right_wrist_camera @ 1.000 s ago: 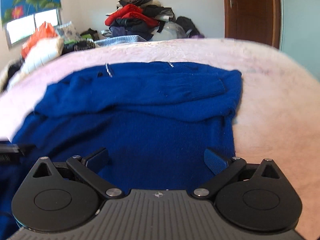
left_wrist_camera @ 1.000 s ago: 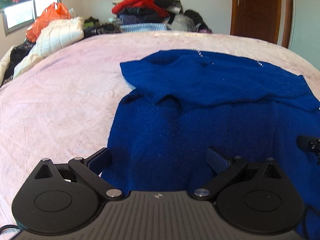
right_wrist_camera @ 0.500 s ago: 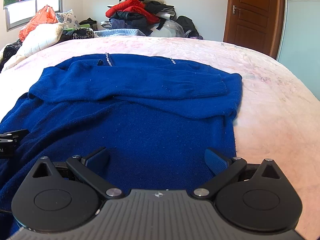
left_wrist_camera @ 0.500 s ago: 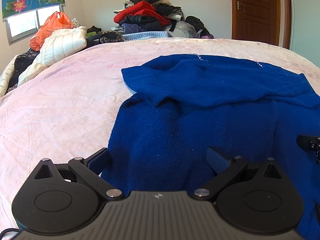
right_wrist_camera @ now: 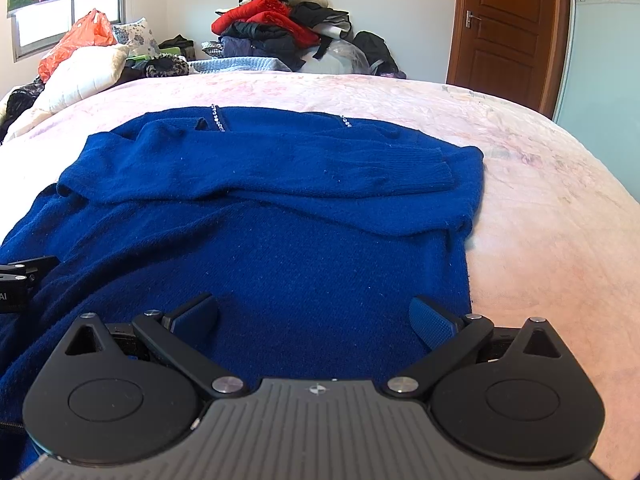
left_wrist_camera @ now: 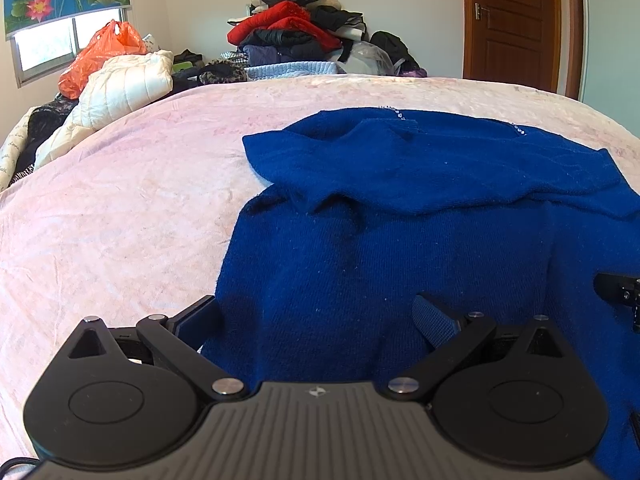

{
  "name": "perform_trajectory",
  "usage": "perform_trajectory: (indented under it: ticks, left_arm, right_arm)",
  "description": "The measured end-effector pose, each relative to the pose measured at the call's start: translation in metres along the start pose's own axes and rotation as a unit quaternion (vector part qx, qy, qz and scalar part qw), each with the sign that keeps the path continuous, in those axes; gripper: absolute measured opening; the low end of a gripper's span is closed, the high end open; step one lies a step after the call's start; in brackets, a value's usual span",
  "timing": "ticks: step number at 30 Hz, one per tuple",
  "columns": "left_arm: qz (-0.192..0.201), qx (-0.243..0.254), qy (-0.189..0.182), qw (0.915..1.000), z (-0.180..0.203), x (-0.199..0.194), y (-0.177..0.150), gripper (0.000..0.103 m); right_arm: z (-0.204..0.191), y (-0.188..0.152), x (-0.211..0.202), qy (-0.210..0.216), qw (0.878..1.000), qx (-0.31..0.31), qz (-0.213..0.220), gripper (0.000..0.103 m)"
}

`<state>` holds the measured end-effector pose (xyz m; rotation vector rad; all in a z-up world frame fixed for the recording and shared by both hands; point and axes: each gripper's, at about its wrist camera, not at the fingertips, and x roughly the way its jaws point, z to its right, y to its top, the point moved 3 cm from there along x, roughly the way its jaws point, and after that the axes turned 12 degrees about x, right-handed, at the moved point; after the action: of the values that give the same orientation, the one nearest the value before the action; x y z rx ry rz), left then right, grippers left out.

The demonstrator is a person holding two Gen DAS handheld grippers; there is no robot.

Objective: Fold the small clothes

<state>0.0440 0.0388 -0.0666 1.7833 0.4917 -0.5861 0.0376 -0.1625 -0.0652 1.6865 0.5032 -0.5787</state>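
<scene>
Against 1 second back, both views sit higher and steadier: more wall, window and door show, and the sweater lies lower in frame. The garment itself has not shifted.

My left tongs [left_wrist_camera: 316, 316] are spread wide, nothing between the pads, hovering over the near left part of the blue sweater [left_wrist_camera: 384, 264]. My right tongs [right_wrist_camera: 314, 316] are equally wide and hold nothing, over the near right part of the same sweater [right_wrist_camera: 256, 248].

Sweater lies flat on the pink bed [left_wrist_camera: 120, 208], both sleeves folded across the chest ahead of the tongs, the cuff [right_wrist_camera: 436, 172] ending ahead and right of my right tongs. Neckline with small beads [right_wrist_camera: 216, 118] sits farthest away.

Edges: the left side seam runs just beside my left tongs' outer finger [left_wrist_camera: 196, 316]; the right side seam passes just outside my right tongs' outer finger [right_wrist_camera: 430, 322].

Open room: bare bedspread to the left of the left tongs, to the right of the right tongs, and beyond the neckline. Clothes pile [left_wrist_camera: 296, 36] and white quilted jacket [left_wrist_camera: 124, 88] are well apart, far ahead.
</scene>
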Motion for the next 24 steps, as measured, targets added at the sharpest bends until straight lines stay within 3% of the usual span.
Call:
perform_trajectory:
  ticks: [6,14,17,21,24]
  left_arm:
    - [-0.018,-0.002,-0.044,0.9989,-0.011,-0.01,-0.002,0.103]
    - [0.006,0.045,-0.084,0.9954,-0.036,-0.055,-0.033,0.103]
    - [-0.011,0.024,-0.099,0.9947,-0.051,-0.059,-0.052,0.103]
    - [-0.023,-0.018,-0.151,0.9881,-0.072,-0.066,-0.065,0.103]
    - [-0.04,-0.014,-0.19,0.9809,-0.079,-0.07,-0.066,0.103]
  right_arm:
    - [0.003,-0.006,-0.008,0.023,1.0,-0.012,-0.007,0.103]
    - [0.013,-0.029,-0.047,0.078,0.996,-0.03,-0.014,0.103]
    - [0.023,-0.036,-0.065,0.093,0.996,-0.007,-0.014,0.103]
    - [0.051,-0.041,-0.093,0.119,0.991,0.052,-0.017,0.102]
    - [0.075,-0.047,-0.11,0.129,0.987,0.086,-0.048,0.099]
